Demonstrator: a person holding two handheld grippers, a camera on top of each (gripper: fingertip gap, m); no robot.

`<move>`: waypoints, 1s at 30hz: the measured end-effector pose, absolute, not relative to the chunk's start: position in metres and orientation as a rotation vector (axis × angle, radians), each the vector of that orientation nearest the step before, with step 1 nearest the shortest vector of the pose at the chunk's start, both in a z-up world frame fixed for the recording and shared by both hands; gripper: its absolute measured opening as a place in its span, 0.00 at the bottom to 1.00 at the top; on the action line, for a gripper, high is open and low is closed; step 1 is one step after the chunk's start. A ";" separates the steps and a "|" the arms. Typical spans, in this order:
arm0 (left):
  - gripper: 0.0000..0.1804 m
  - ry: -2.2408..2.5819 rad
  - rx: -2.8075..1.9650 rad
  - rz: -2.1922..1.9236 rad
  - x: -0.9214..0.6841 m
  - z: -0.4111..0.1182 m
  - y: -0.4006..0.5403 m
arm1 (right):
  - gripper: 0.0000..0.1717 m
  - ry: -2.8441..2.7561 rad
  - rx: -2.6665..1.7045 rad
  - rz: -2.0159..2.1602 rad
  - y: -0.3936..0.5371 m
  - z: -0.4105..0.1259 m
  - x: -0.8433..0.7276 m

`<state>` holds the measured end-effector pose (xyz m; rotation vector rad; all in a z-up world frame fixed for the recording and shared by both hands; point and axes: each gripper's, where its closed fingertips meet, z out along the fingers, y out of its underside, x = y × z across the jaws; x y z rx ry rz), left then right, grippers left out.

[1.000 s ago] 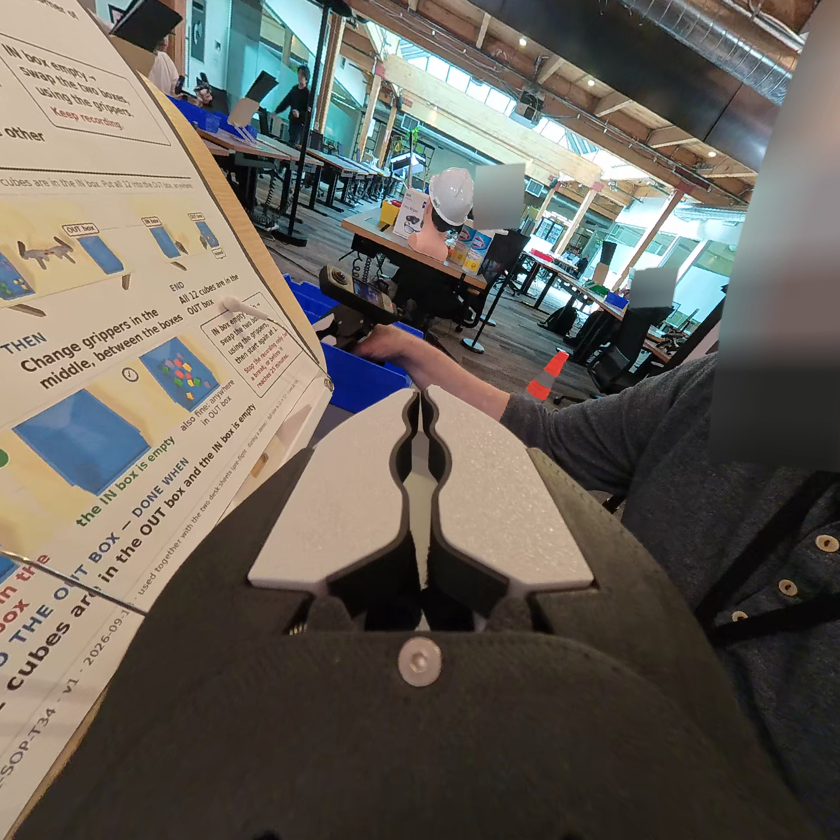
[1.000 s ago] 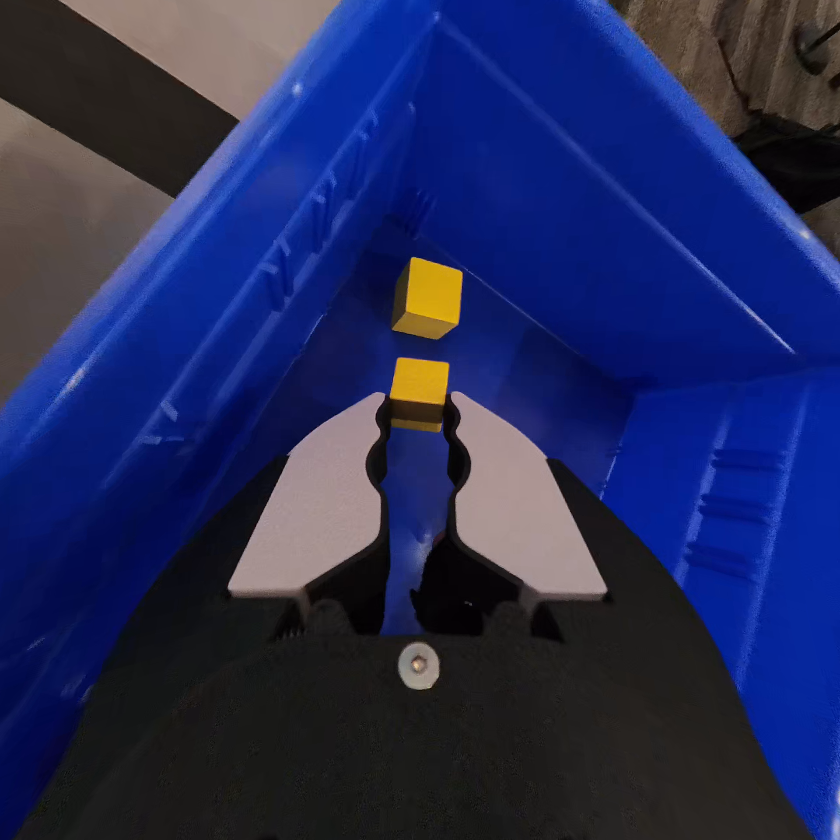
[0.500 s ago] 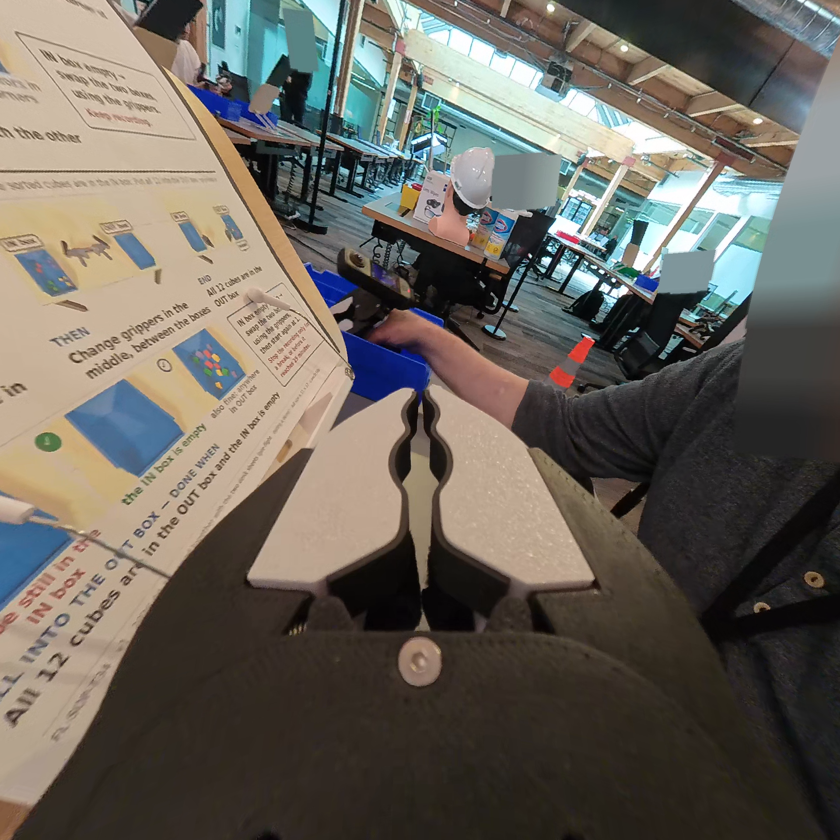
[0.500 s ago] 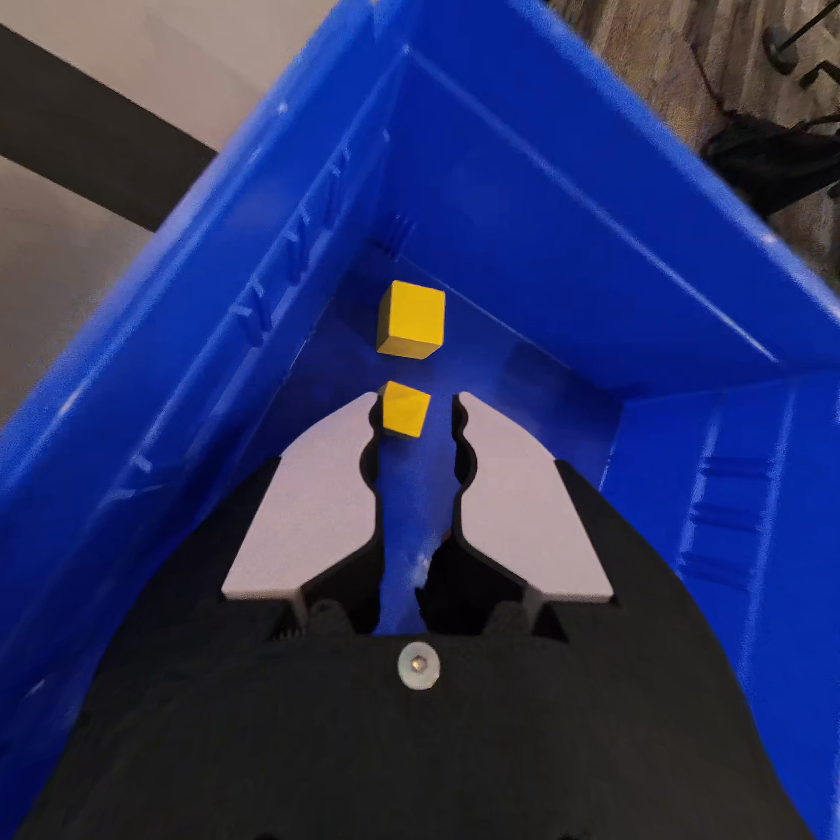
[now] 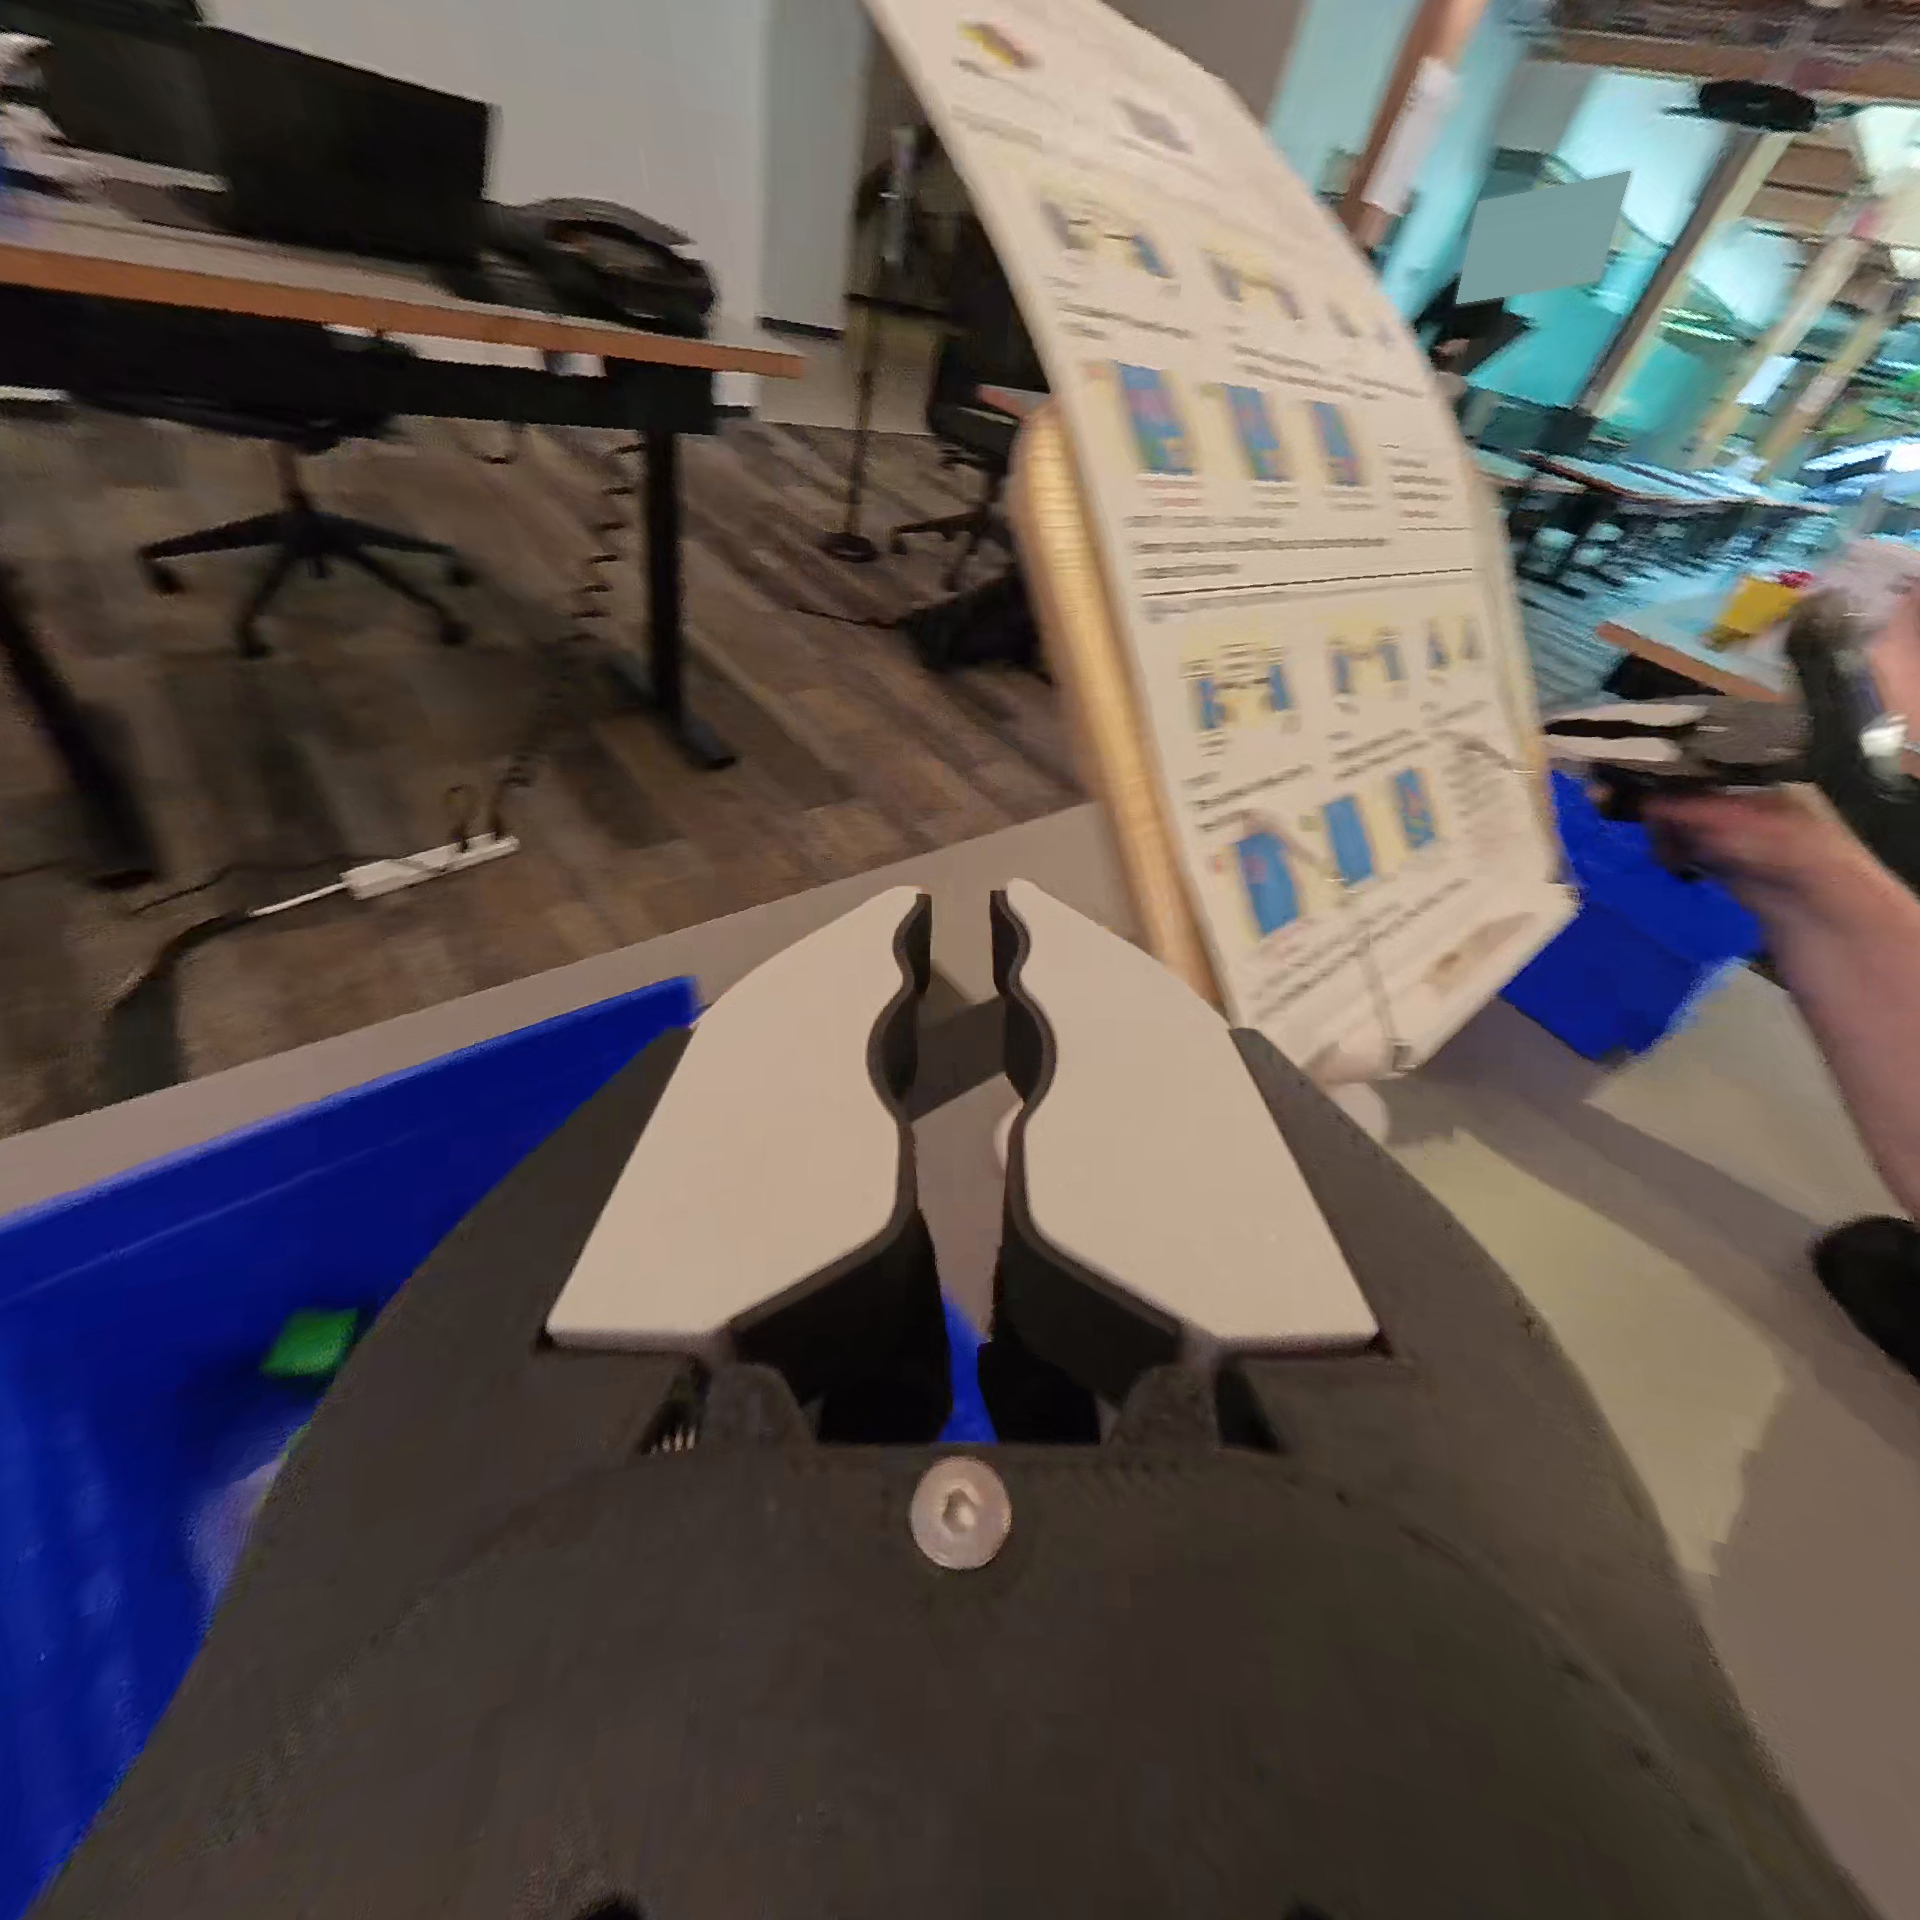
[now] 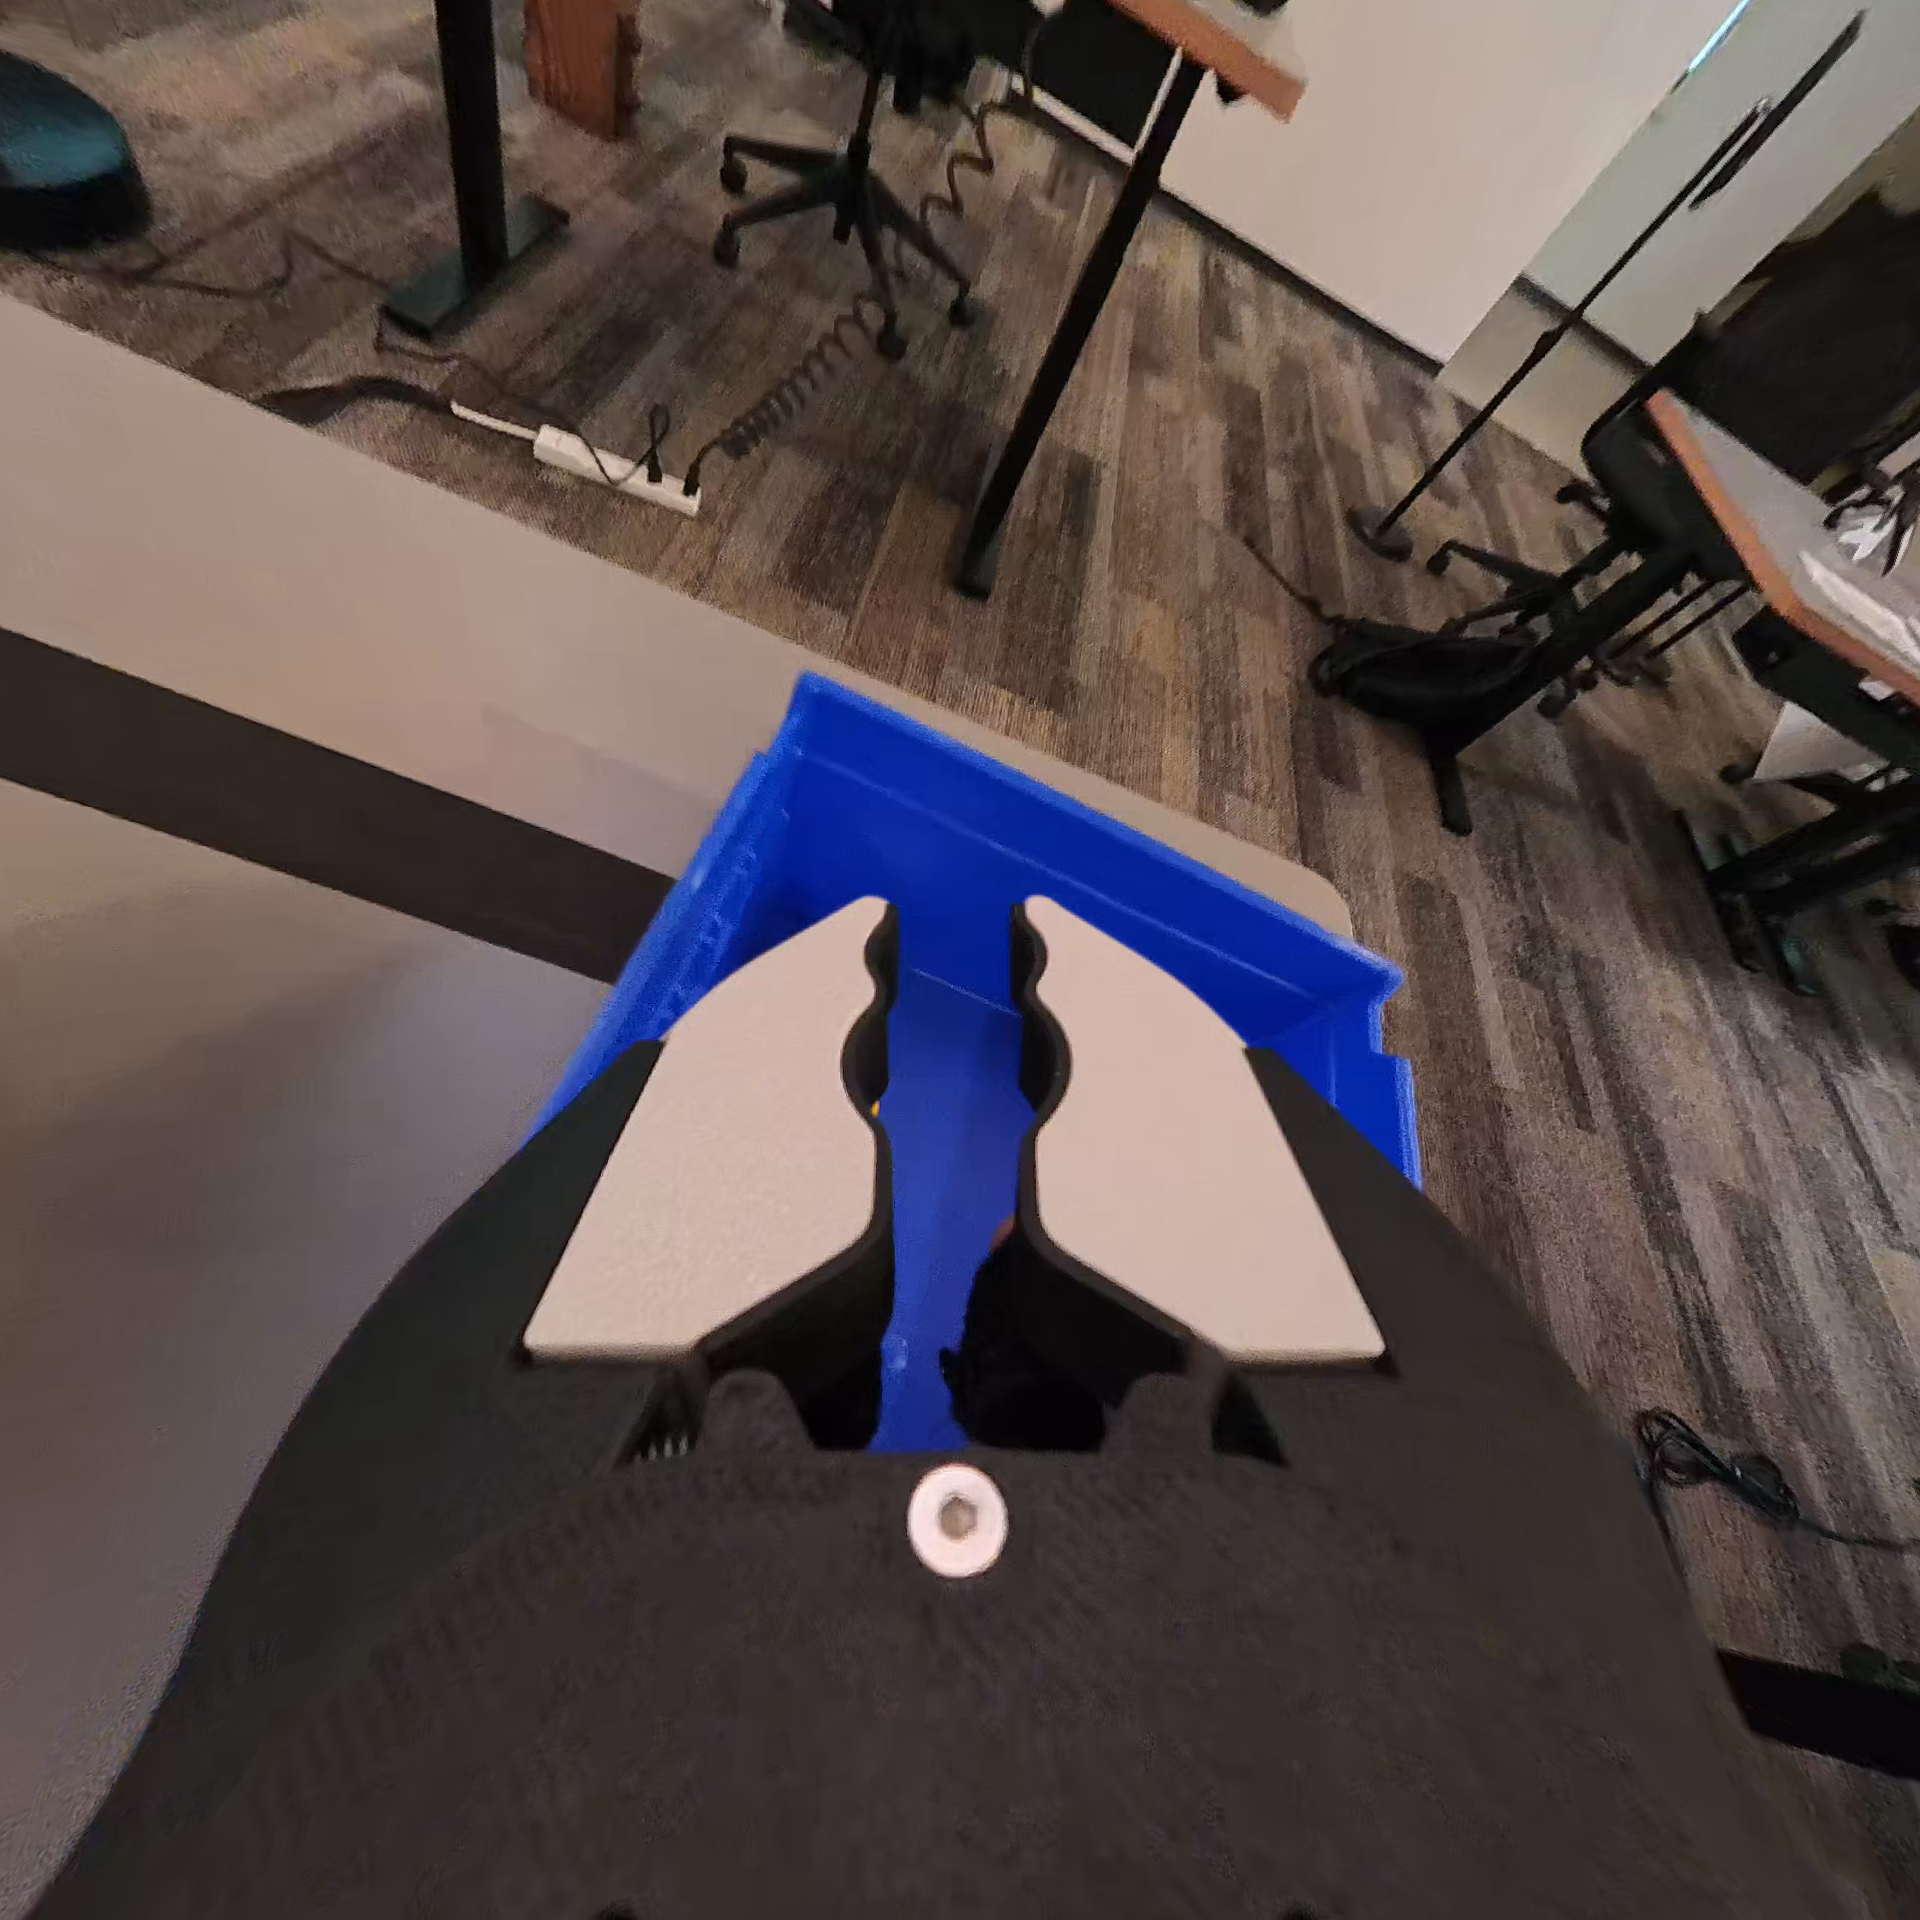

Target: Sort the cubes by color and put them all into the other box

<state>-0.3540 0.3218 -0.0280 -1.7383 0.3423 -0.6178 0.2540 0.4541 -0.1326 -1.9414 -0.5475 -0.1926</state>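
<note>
The left gripper (image 5: 960, 914) hangs over the near blue box (image 5: 343, 1122), its jaws slightly parted with only bare counter (image 5: 810, 935) showing through the slot; nothing is grasped. A green cube (image 5: 310, 1342) lies inside this box, just beside the gripper's left flank, and the box's far rim ends short of the counter's far edge, leaving a strip of clear surface beyond it. To the right of the box stands an upright instruction board (image 5: 1278, 582), tilted and close to the fingers (image 5: 1122, 1091), so room on that side is tight. Past the board, a hand (image 5: 1797, 883) holds the other gripper above a second blue box (image 5: 1621, 935).

The right gripper (image 6: 948, 914) hovers released above that second box (image 6: 1039, 831), jaws apart with the blue floor visible between them and no cube in the grasp. This box sits at the counter's rounded corner (image 6: 1320, 883), its far wall running near the counter edge; open floor (image 6: 1351, 623) lies beyond. A dark stripe (image 6: 312, 790) crosses the counter left of the box.
</note>
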 end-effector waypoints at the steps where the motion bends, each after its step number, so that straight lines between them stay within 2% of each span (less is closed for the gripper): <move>1: 0.06 0.304 -1.752 -0.572 -0.373 -0.034 0.325 | 0.11 -0.541 -1.915 -0.186 0.453 -0.126 0.249; 10: 0.19 0.262 -2.144 -0.370 -0.410 -0.147 0.364 | 0.11 -0.543 -1.760 -0.158 0.434 -0.083 0.202; 15: 0.19 0.398 -2.294 -0.238 -0.392 -0.195 0.375 | 0.10 -0.563 -1.730 -0.114 0.426 -0.081 0.177; 23: 0.17 0.281 -2.374 -0.298 -0.397 -0.230 0.404 | 0.10 -0.606 -1.724 -0.102 0.420 -0.085 0.150; 30: 0.12 0.210 -2.445 -0.638 -0.381 -0.248 0.420 | 0.10 -0.603 -1.719 -0.100 0.420 -0.082 0.150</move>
